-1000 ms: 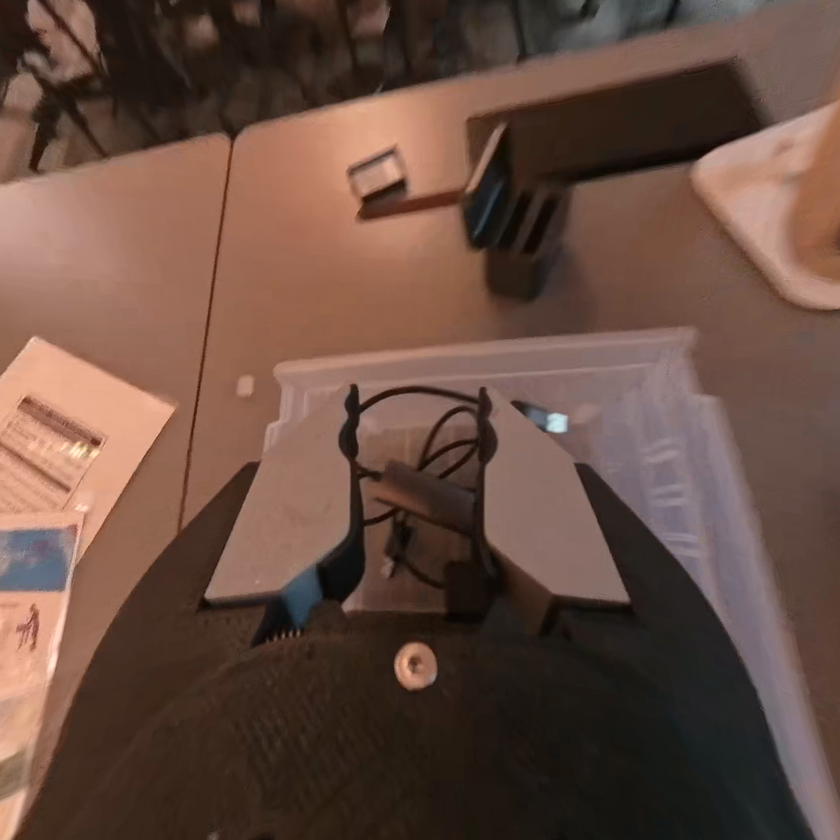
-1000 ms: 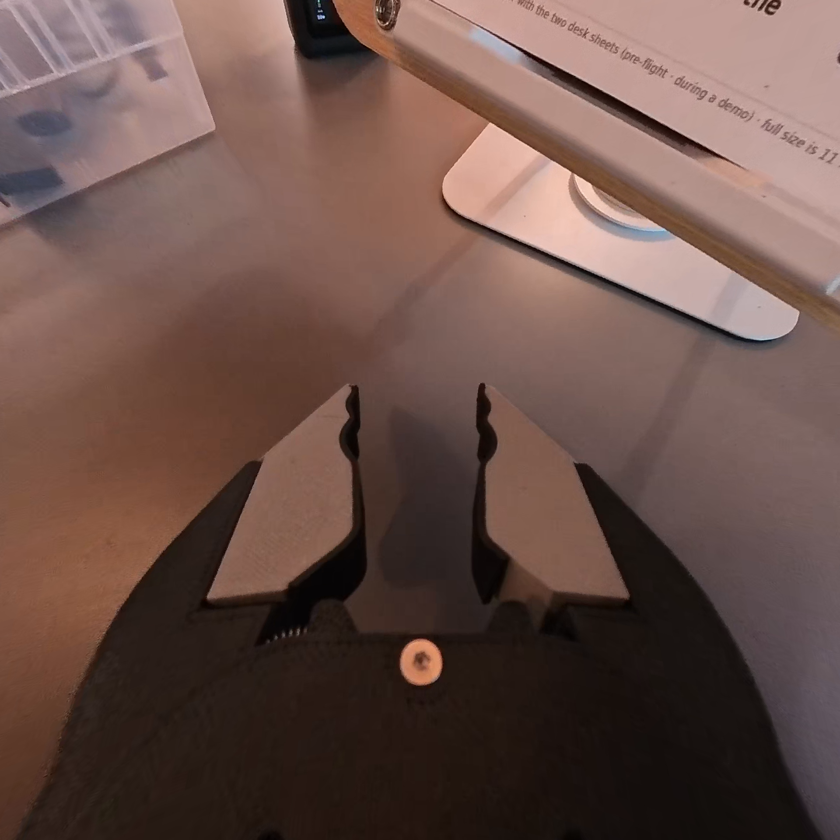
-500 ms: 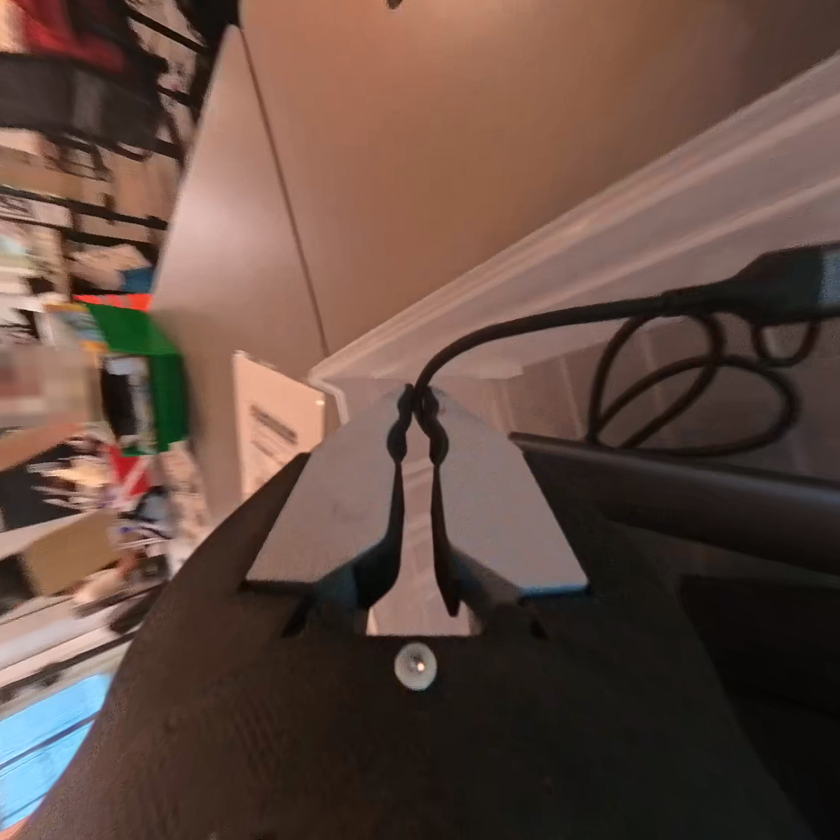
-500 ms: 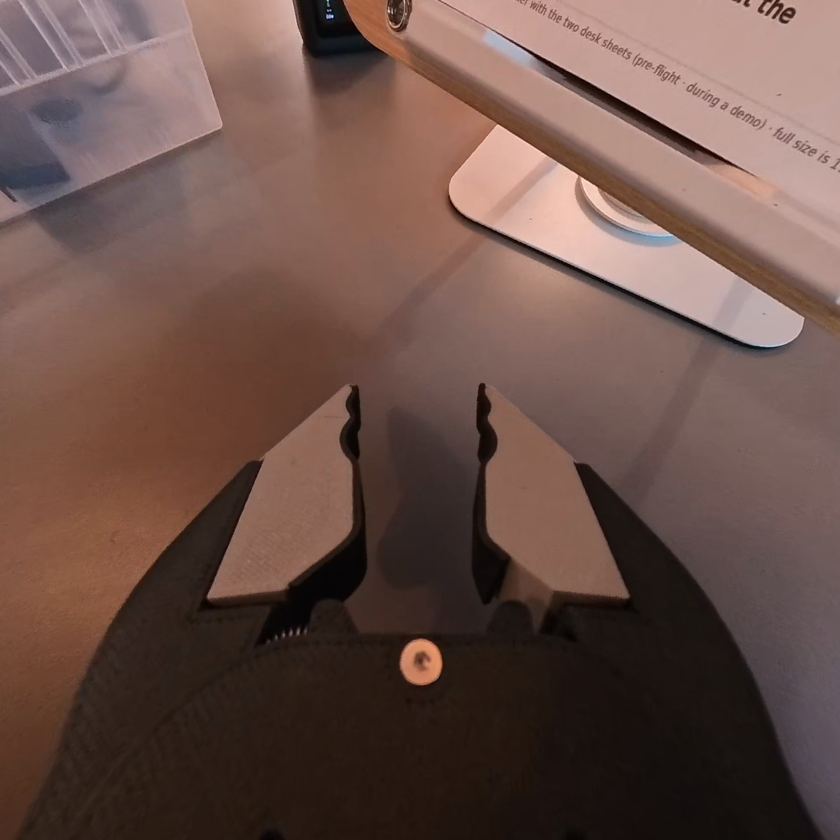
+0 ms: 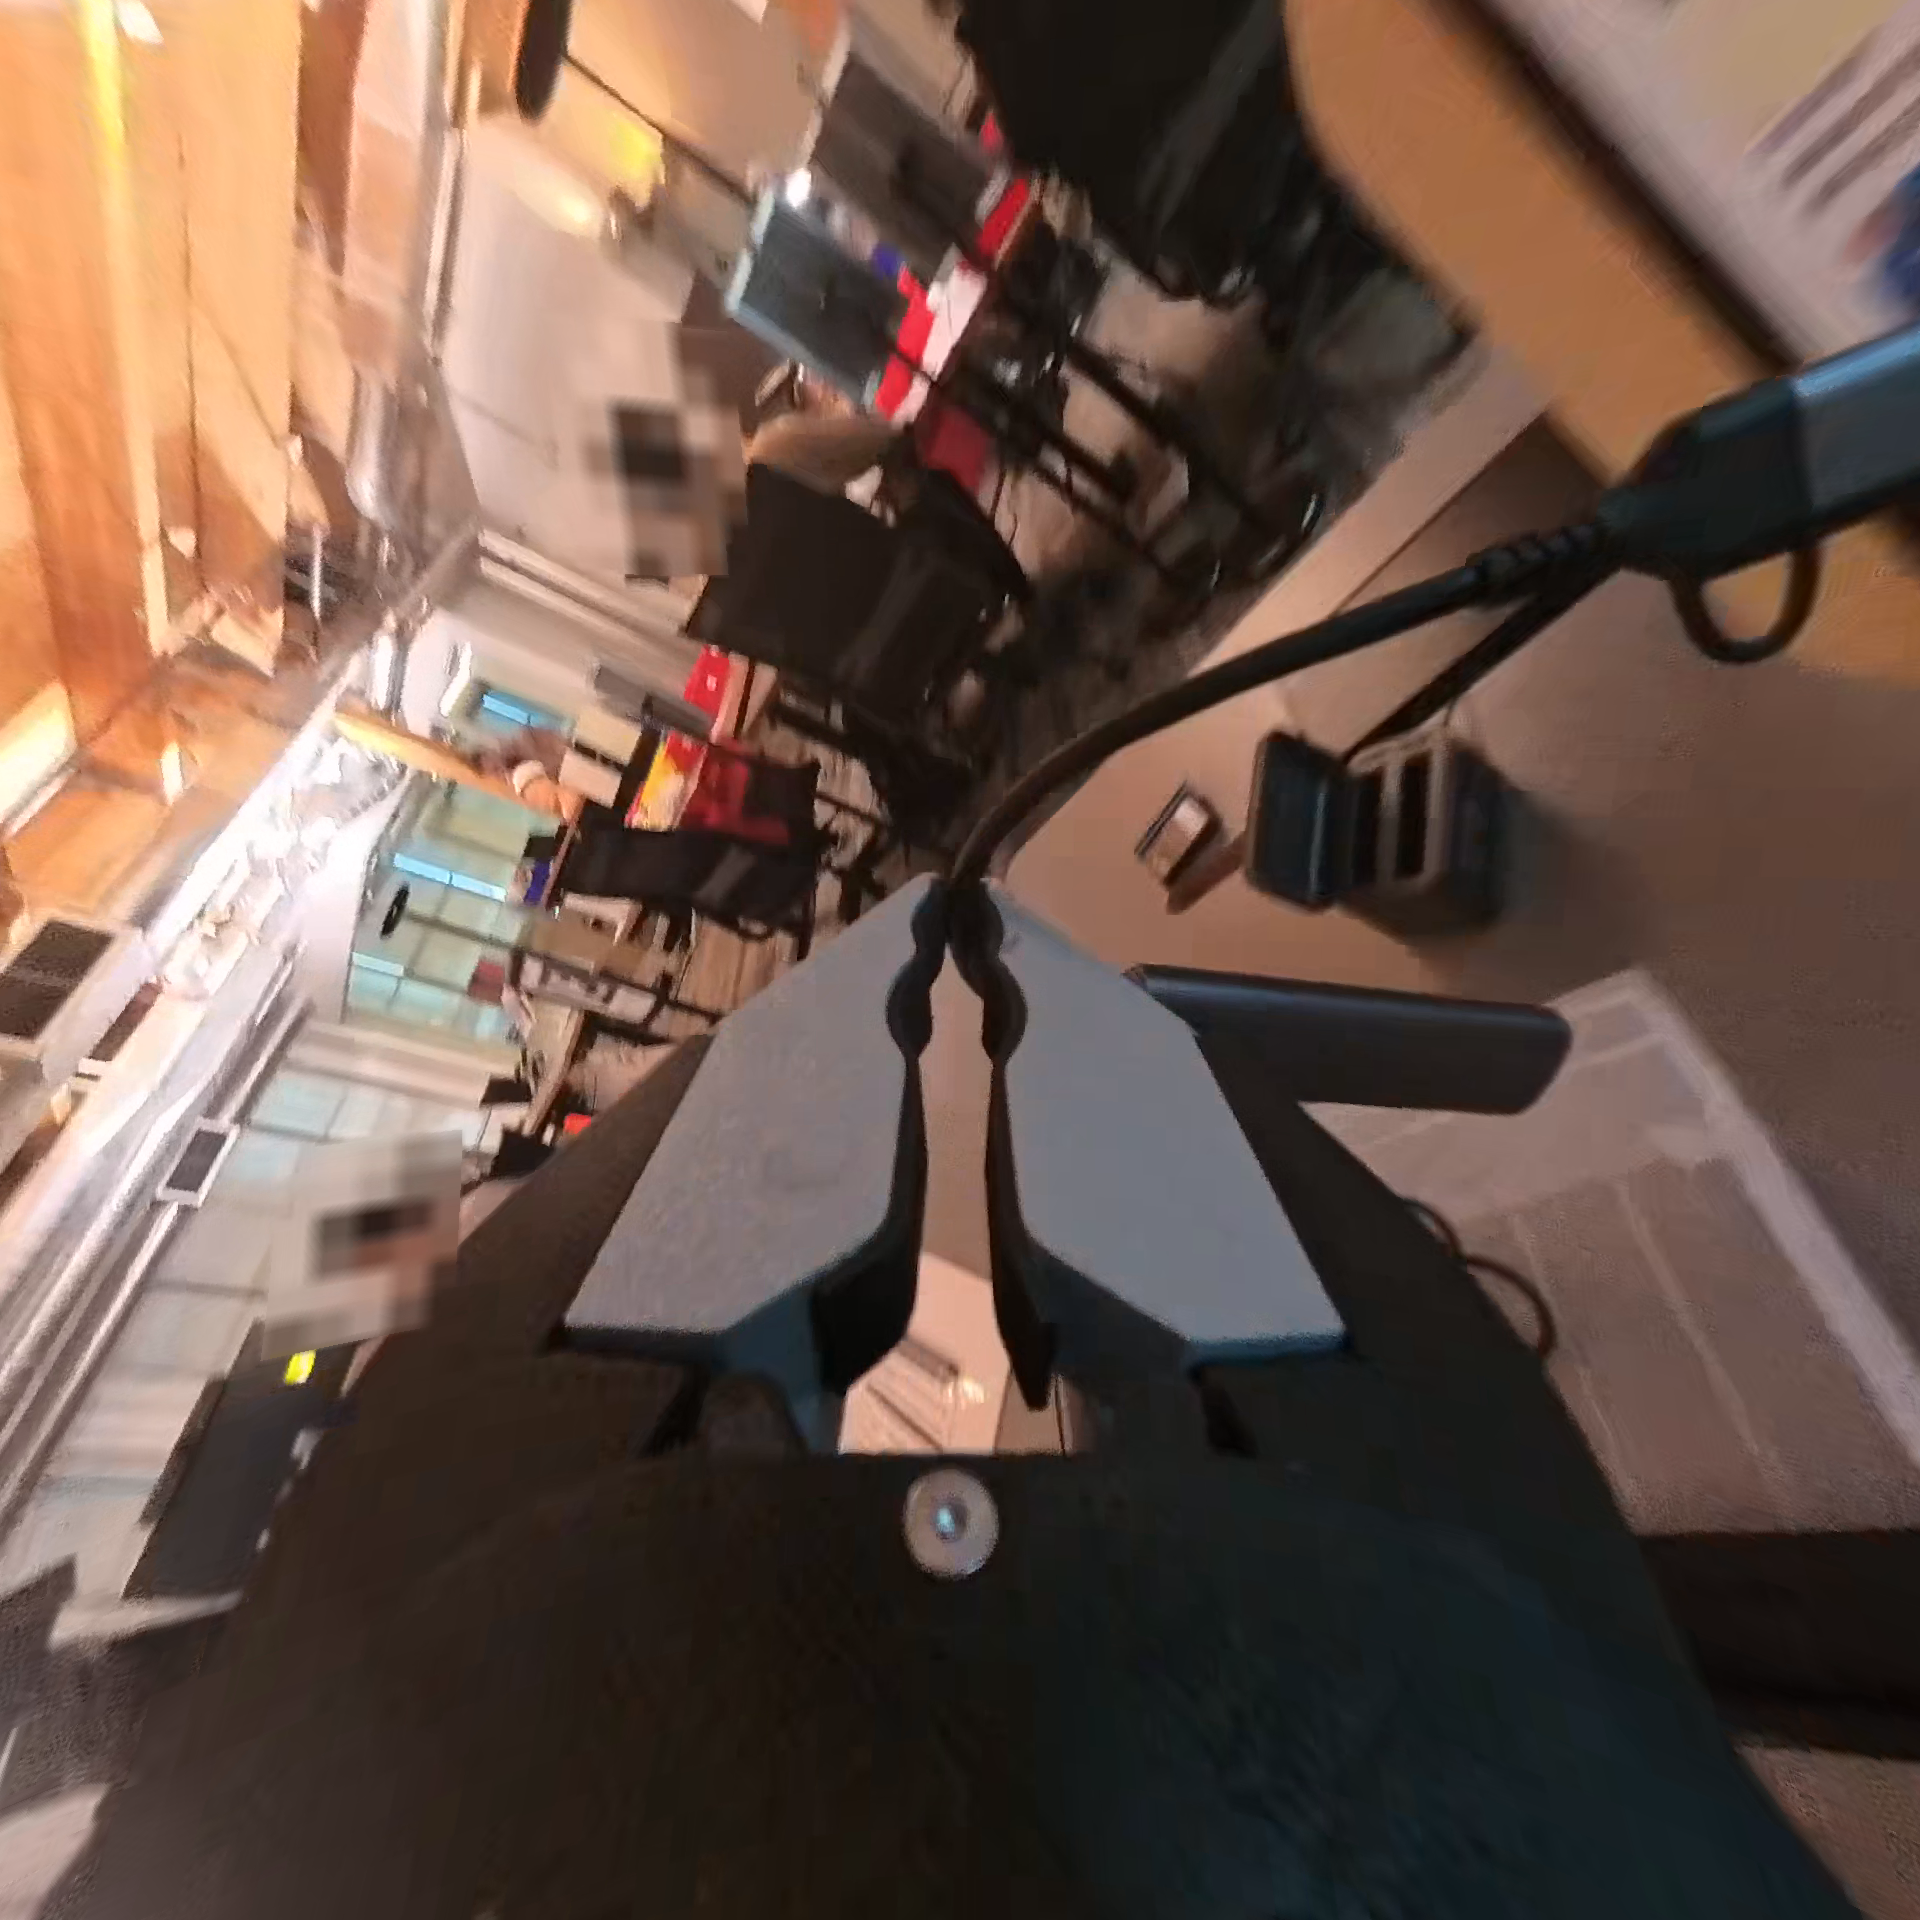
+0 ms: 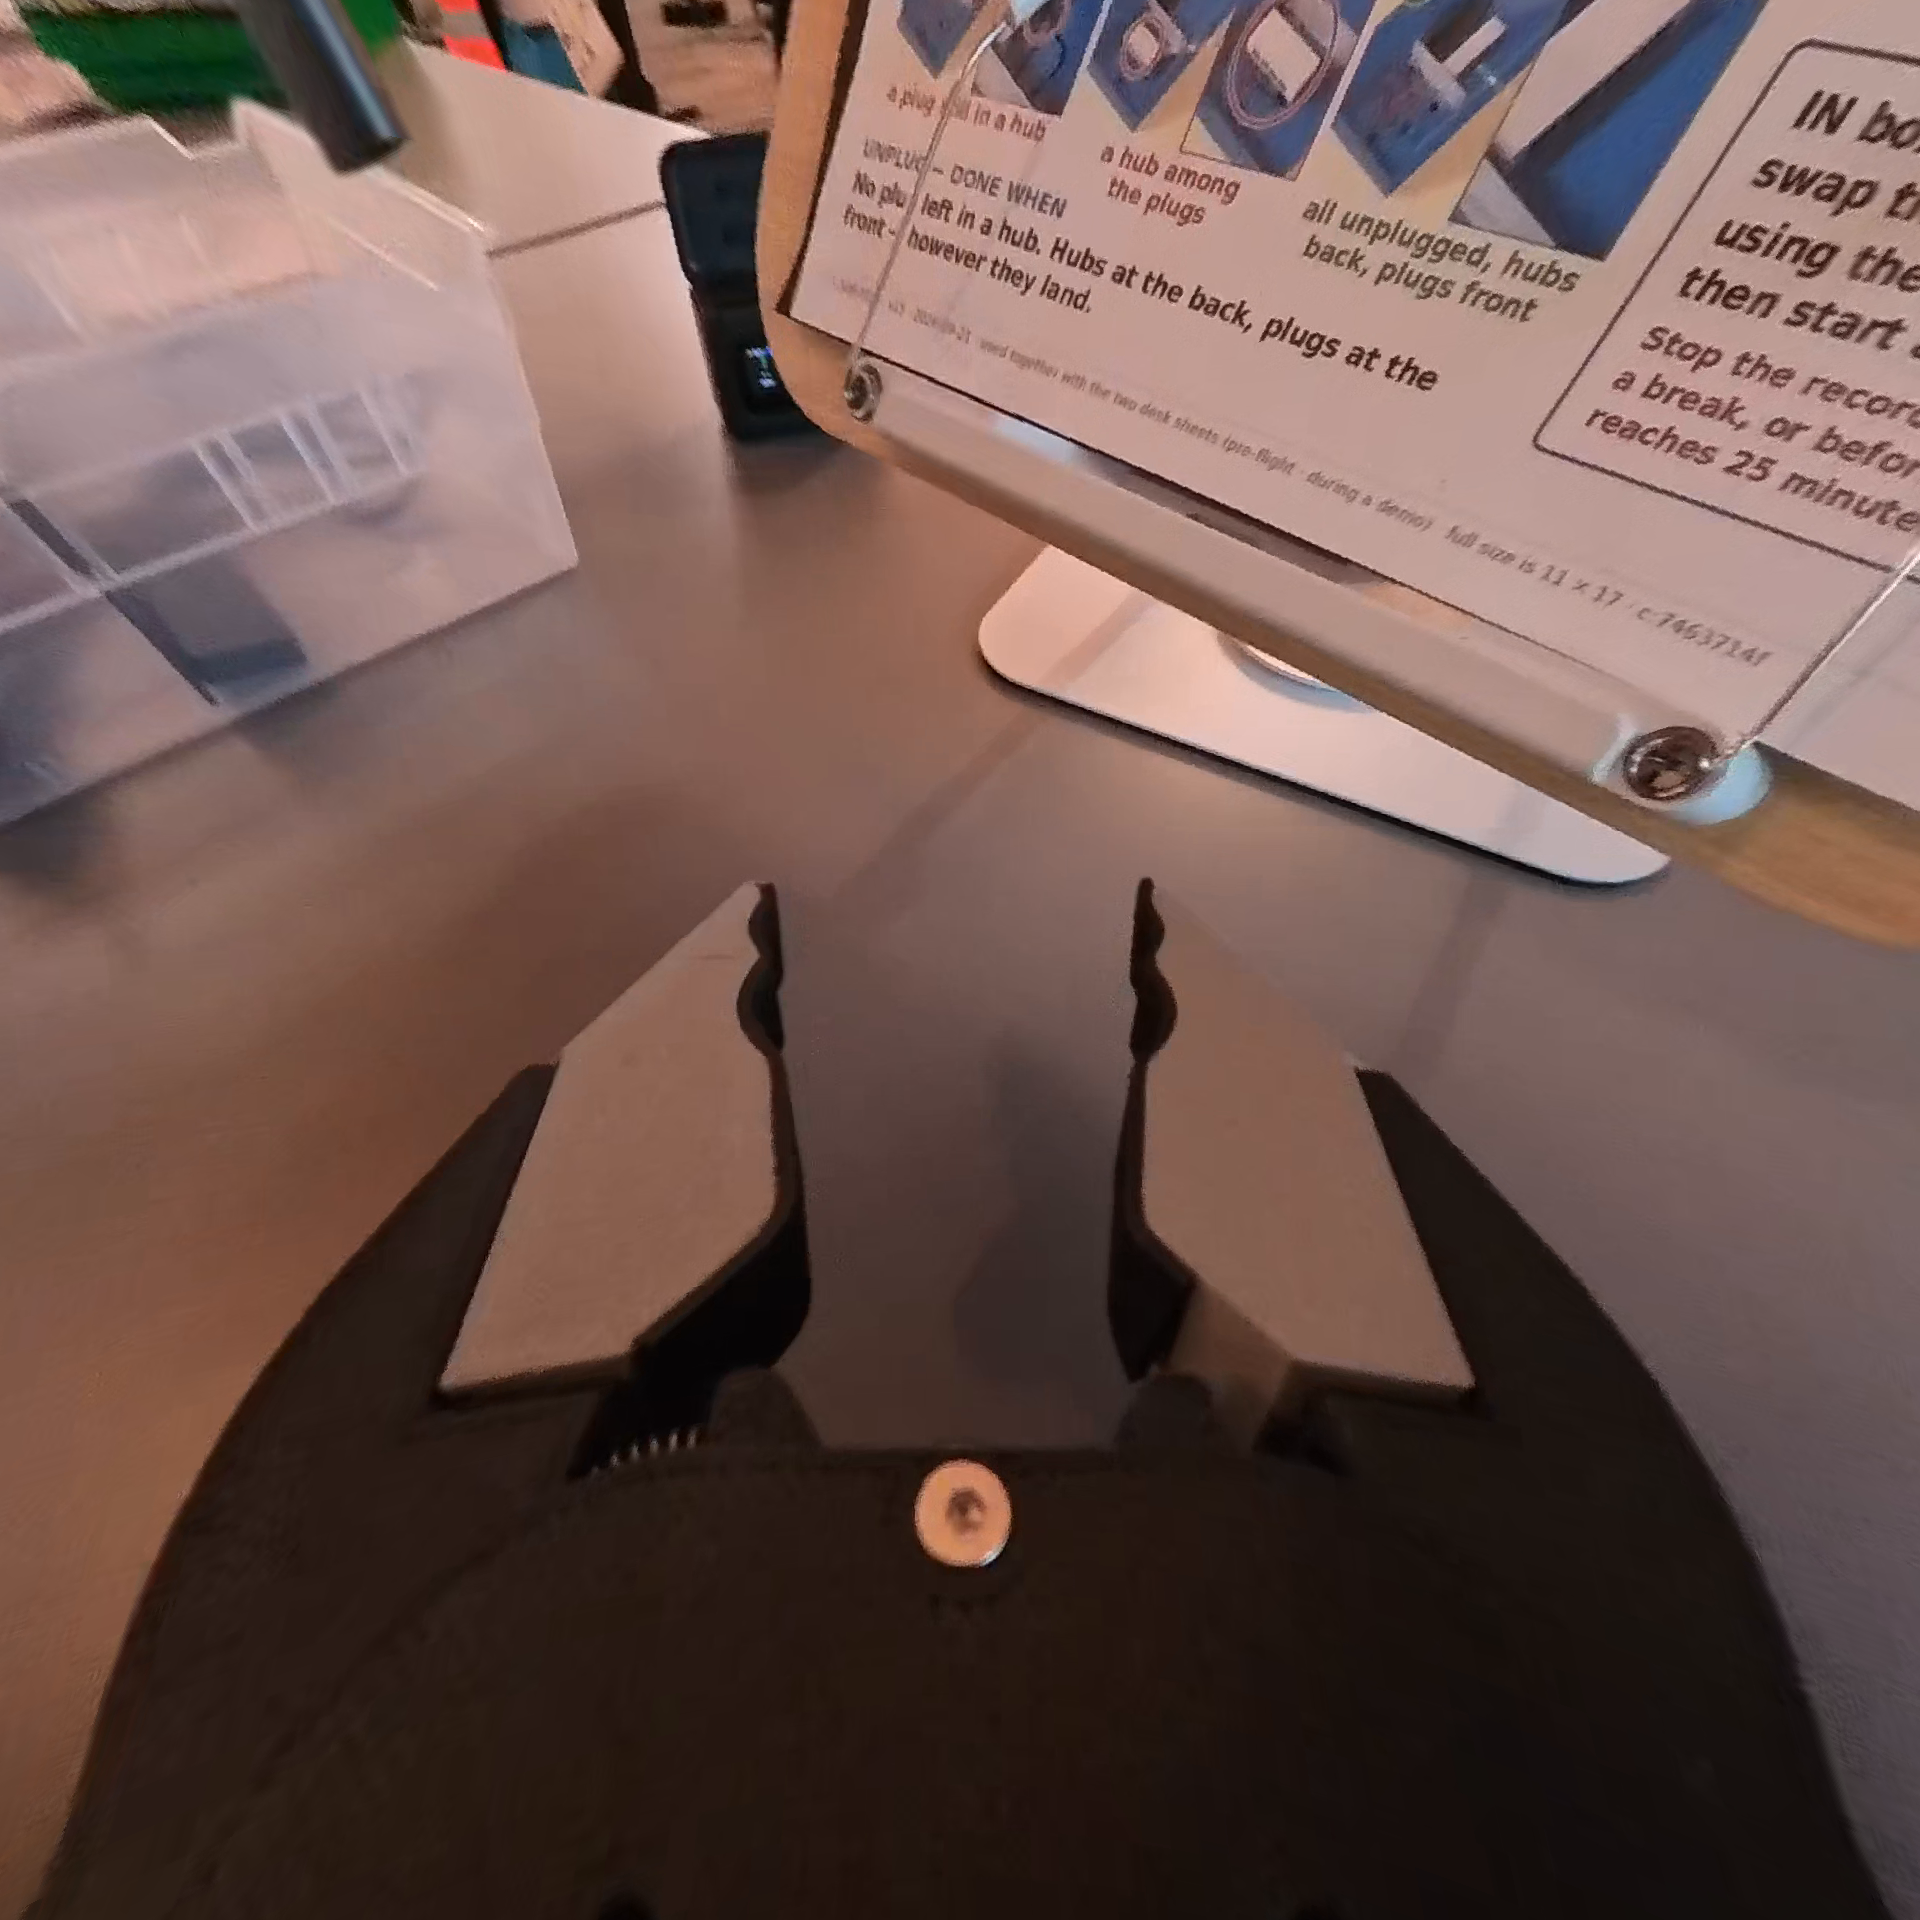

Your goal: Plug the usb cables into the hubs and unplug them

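You are working at a grey-brown tabletop (image 6: 312, 987) that is glowing under warm orange light. Beyond it, black chairs (image 5: 862, 592) are crowding a blurred room, with pale blue windows (image 5: 447, 904) shining along one side. A white stand base (image 6: 1299, 717) is sitting on the table nearby.

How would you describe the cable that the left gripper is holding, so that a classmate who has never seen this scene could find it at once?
Start at the left gripper, whose grey fingertips are pinched together above the brown table. From the fingertips a thin black cable arcs up and to the right to a dark grey hub hanging in the air. Unlike the black charger block standing on the table beyond, it is lifted clear.
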Motion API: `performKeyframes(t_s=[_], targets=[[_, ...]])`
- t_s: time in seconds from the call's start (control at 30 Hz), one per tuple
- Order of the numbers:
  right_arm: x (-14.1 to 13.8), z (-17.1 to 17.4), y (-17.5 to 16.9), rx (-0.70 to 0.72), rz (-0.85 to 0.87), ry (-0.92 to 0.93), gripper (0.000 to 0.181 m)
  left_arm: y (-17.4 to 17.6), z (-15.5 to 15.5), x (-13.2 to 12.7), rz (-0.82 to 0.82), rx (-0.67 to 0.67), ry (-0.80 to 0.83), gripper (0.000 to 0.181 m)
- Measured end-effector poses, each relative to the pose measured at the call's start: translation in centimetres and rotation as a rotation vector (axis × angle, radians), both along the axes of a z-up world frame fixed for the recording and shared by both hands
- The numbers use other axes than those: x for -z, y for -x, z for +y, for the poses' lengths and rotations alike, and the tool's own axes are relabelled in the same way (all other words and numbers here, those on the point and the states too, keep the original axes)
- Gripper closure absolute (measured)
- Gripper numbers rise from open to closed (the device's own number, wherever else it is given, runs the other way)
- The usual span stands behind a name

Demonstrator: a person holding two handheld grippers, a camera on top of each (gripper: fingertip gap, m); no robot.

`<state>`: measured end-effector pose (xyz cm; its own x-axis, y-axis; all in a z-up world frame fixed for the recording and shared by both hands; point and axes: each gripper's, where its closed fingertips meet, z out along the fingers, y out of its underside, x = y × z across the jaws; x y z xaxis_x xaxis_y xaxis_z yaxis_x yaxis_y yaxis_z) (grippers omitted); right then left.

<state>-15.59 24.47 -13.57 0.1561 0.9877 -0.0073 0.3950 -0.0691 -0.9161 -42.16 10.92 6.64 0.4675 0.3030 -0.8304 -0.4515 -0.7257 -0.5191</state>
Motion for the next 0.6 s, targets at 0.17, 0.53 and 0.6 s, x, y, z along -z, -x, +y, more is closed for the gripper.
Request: performKeyframes(t_s=[0.17,0.53,0.6], targets=[[-1.9,-2.7,0.3,-0.144,0.098,0.074,0.116,-8.0,3.8,-2.6,-0.026,0.192,-0.002,0.181],[-4.5,-7.3,-0.3,-0.335,0.187,-0.059,0.114,-24.4,10.2,5.0,-0.301,0.562,0.032,0.179],[-2.9,-5.7,-0.3,-0.267,0.095,-0.067,0.162,-25.2,10.8,6.6,-0.325,0.574,0.057,0.179]])
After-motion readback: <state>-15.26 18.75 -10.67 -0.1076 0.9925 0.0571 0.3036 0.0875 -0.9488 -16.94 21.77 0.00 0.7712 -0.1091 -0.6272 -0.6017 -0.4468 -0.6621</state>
